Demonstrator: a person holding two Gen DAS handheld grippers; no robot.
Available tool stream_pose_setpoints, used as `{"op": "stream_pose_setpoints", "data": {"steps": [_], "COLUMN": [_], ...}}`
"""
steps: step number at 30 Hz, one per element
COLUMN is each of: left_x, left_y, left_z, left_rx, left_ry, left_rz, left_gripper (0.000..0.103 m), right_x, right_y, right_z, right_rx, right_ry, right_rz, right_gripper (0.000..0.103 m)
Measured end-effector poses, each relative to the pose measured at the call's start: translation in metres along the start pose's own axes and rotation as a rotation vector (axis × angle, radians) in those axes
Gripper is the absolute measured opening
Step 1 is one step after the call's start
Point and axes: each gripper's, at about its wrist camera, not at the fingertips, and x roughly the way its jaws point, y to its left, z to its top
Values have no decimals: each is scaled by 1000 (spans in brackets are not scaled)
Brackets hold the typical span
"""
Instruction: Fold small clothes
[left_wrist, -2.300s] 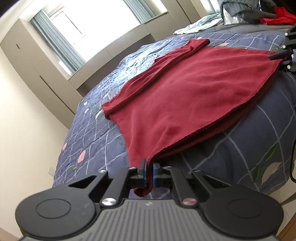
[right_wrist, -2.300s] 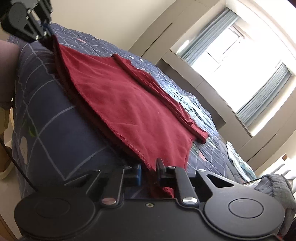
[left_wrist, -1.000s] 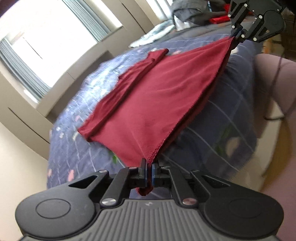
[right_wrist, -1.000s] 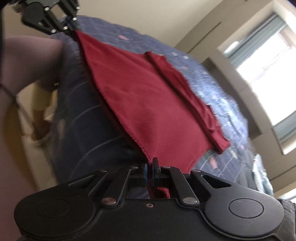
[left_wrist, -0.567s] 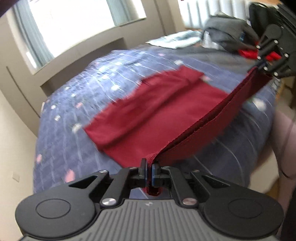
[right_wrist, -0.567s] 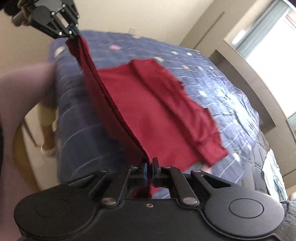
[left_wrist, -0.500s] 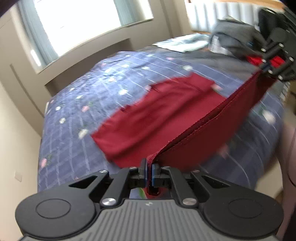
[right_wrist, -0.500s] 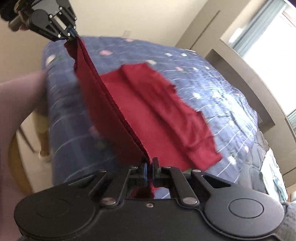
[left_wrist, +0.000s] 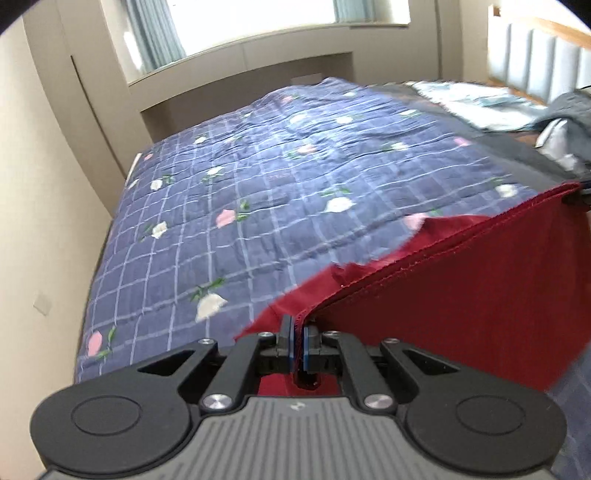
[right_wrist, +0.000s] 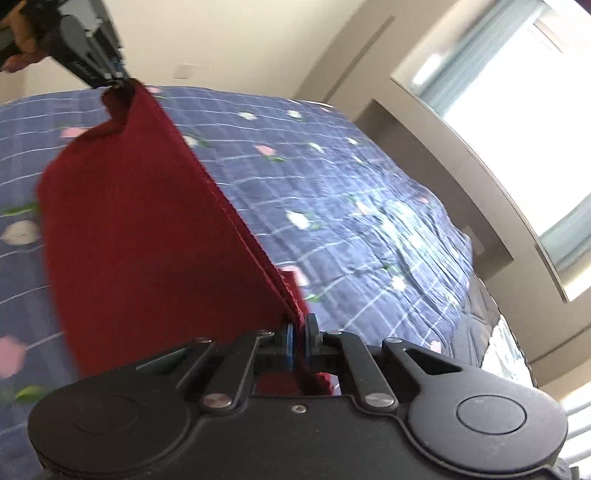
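Note:
A dark red garment (left_wrist: 461, 295) hangs stretched between my two grippers above the blue checked bedspread (left_wrist: 277, 177). My left gripper (left_wrist: 298, 332) is shut on one hem corner; in the right wrist view that same left gripper (right_wrist: 114, 79) shows at the top left, pinching the cloth. My right gripper (right_wrist: 299, 332) is shut on the opposite hem corner of the red garment (right_wrist: 147, 240). The hem runs taut from one gripper to the other, and the cloth drapes below it. A little red fabric (left_wrist: 351, 271) shows beyond the hem; whether it rests on the bed is unclear.
A pale patterned cloth (left_wrist: 476, 103) and a grey and white heap of clothes (left_wrist: 565, 129) lie at the bed's far right. A window ledge (left_wrist: 258, 48) runs behind the bed, and a cream wall (left_wrist: 44, 221) borders its left side.
Both grippers have risen and swept forward across the bed with the hem. The garment, earlier spread flat with a folded sleeve, is now lifted and hangs between them.

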Motion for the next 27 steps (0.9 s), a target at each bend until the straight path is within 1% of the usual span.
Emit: {"op": "stream_pose_setpoints", "data": {"steps": [4, 8, 10, 16, 18, 19, 20, 21, 22, 23, 24, 25, 27], "left_x": [51, 103, 125, 169, 179, 182, 184, 186, 186, 185, 182, 178, 170], "left_y": [-2, 7, 12, 17, 18, 18, 18, 20, 23, 26, 28, 30, 32], "left_z": [15, 22, 22, 13, 10, 8, 7, 6, 5, 4, 2, -2, -8], "left_rx": [13, -29, -54, -114, -123, -127, -130, -139, -158, -182, -207, -231, -271], "left_ry": [23, 69, 86, 120, 129, 131, 134, 139, 141, 133, 103, 57, -12], "left_rz": [36, 15, 1, -22, -29, -30, -30, -35, -40, -37, -29, -18, -19], "left_gripper": [3, 4, 4, 4, 7, 11, 17, 42, 61, 95, 102, 101, 103], "right_x": [59, 122, 146, 195, 202, 204, 204, 204, 202, 201, 198, 195, 186], "right_y": [-14, -18, -18, -18, -19, -20, -22, -24, -27, -31, -38, -44, -62], "right_z": [-3, -4, -5, -13, -19, -23, -26, -29, -32, -35, -40, -44, -56], "right_rx": [49, 67, 85, 128, 160, 180, 201, 220, 241, 269, 312, 357, 491], "right_ry": [16, 68, 87, 111, 105, 97, 85, 76, 66, 51, 29, 6, -48], "right_rz": [-28, -19, -6, 24, 28, 20, 10, -3, -26, -48, -69, -80, -82], "right_gripper": [6, 6, 6, 6, 14, 23, 35, 43, 64, 85, 92, 101, 101]}}
